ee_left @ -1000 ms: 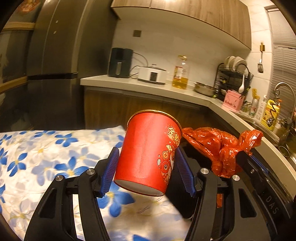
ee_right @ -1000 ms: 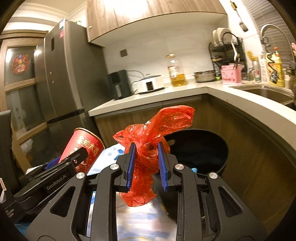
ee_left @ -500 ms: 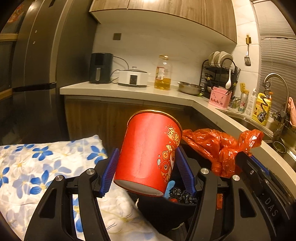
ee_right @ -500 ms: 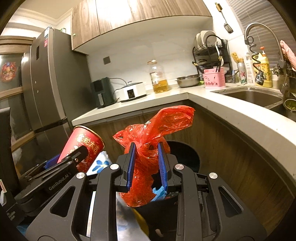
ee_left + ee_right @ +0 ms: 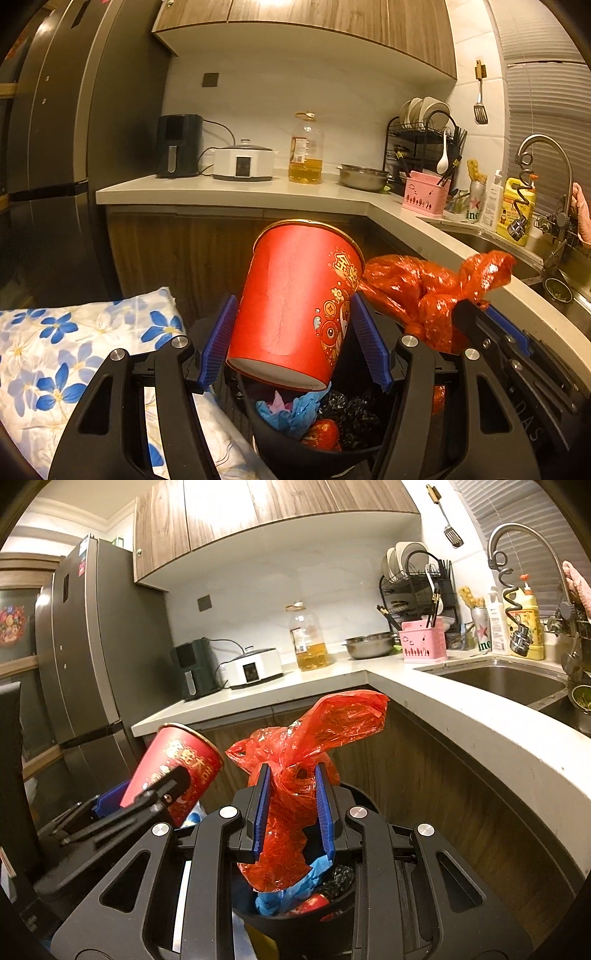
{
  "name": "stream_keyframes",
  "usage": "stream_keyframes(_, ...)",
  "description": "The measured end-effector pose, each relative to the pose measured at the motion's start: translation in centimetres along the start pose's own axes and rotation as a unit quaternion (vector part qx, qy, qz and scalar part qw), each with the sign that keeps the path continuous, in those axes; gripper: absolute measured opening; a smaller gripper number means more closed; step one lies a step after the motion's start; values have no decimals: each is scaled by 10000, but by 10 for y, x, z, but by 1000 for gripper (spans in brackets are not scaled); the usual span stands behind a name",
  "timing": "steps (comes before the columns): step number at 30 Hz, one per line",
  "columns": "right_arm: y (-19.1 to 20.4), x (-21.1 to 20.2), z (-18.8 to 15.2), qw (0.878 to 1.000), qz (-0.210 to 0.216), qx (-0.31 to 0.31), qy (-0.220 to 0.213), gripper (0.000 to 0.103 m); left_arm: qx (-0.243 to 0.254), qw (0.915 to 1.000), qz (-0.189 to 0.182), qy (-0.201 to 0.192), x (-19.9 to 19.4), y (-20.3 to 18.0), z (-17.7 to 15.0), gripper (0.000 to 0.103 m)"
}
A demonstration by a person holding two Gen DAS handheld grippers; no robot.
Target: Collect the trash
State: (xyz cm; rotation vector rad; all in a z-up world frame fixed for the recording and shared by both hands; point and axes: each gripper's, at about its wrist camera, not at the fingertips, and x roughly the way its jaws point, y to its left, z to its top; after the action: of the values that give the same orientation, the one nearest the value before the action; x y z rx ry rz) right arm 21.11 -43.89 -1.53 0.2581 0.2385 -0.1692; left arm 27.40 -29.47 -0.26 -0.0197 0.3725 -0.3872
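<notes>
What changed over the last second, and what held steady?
Both grippers carried their loads forward from over the floral cloth to above the black bin, whose trash now shows below. Unchanged: the left gripper stays shut on the red cup, the right gripper on the red bag; nothing released.

We saw a small kitchen w/ warm, dim light: wood-grain upper cabinets point(image 5: 332, 22) over a white backsplash wall point(image 5: 295, 85) and a pale L-shaped countertop point(image 5: 229, 192) on dark wood base cabinets. A tall dark fridge point(image 5: 66, 147) stood at the left end of the counter, w/ a steel sink point(image 5: 502, 683) and curved faucet point(image 5: 524, 542) at the right, blinds point(image 5: 543, 103) behind them. Nearer us, bottom left in the left wrist view, lay a blue-flowered white cloth point(image 5: 74, 350).
</notes>
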Motion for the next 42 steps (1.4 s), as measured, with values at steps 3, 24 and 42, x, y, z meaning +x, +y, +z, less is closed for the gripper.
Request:
stream_keyframes(3,-3,6,2,10000,5,5,25,24,5,10000,-41,0,5,-2,-1,62)
stream_keyframes(24,-17,34,2,9996,78,138,234,41,41,9993,-202,311,35,7,-9,69)
stream_keyframes(42,3,-1,-22,9966,-228,-276,737,79,-85,9955,912,237,-18,45,-24,96)
